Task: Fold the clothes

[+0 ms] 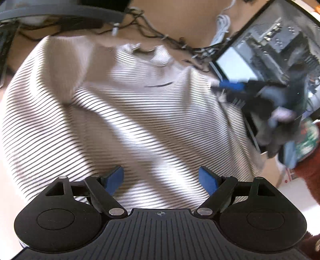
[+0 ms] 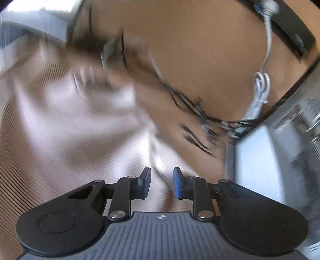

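A white shirt with thin dark stripes [image 1: 124, 112] lies rumpled on a tan table [image 1: 180, 24], collar toward the far side. My left gripper [image 1: 161, 180] is open, its blue pads wide apart just above the shirt's near part, holding nothing. My right gripper [image 2: 161, 184] hovers over the shirt's edge [image 2: 80, 124] with its pads partly apart and a fold of fabric between them; the view is blurred, and the pads do not clamp the cloth. The right gripper also shows in the left wrist view [image 1: 230, 86] at the shirt's right shoulder.
A tangle of black cables [image 1: 160, 36] and a white cable bundle [image 1: 222, 26] lie on the table behind the shirt. An open computer case [image 1: 280, 44] stands at the right; it also shows in the right wrist view [image 2: 280, 140]. A dark curved base [image 1: 60, 14] sits far left.
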`<state>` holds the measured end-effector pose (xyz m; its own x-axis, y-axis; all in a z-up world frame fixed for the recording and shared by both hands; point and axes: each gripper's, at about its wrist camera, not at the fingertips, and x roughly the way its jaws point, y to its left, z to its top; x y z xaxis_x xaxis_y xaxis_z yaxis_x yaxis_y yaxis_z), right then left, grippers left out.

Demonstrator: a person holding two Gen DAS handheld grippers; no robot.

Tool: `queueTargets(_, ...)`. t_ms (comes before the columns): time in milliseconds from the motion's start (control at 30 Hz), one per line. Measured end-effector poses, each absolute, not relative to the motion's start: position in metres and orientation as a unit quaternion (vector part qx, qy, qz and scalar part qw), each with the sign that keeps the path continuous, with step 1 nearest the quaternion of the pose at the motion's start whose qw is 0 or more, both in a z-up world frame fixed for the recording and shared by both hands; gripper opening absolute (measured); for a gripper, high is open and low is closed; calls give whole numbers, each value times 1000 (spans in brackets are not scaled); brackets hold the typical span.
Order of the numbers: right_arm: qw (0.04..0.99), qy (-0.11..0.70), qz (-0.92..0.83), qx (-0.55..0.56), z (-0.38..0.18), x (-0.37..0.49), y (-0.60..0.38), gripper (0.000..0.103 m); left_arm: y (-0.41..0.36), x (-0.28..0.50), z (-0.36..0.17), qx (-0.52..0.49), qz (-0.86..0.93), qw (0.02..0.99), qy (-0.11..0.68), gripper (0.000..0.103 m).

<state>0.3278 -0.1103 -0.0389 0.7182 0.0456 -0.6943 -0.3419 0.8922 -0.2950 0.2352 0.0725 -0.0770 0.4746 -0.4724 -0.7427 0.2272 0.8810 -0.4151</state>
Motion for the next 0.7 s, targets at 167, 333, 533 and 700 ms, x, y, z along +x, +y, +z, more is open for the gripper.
queueTargets(167, 901, 349, 244, -78, -22, 364, -73, 39, 94, 239, -72, -120, -152, 865, 463, 87)
queueTargets(333, 888, 361, 268, -95, -66, 401, -25, 44, 116, 242, -67, -108, -98, 879, 454, 81)
queueTargets(533, 885, 316, 288, -186, -84, 424, 0, 10, 85, 238, -67, -71, -147, 879, 449, 80)
queueTargets(700, 899, 302, 221, -228, -99, 449, -1, 12, 74, 235, -85, -30, -143, 865, 481, 80)
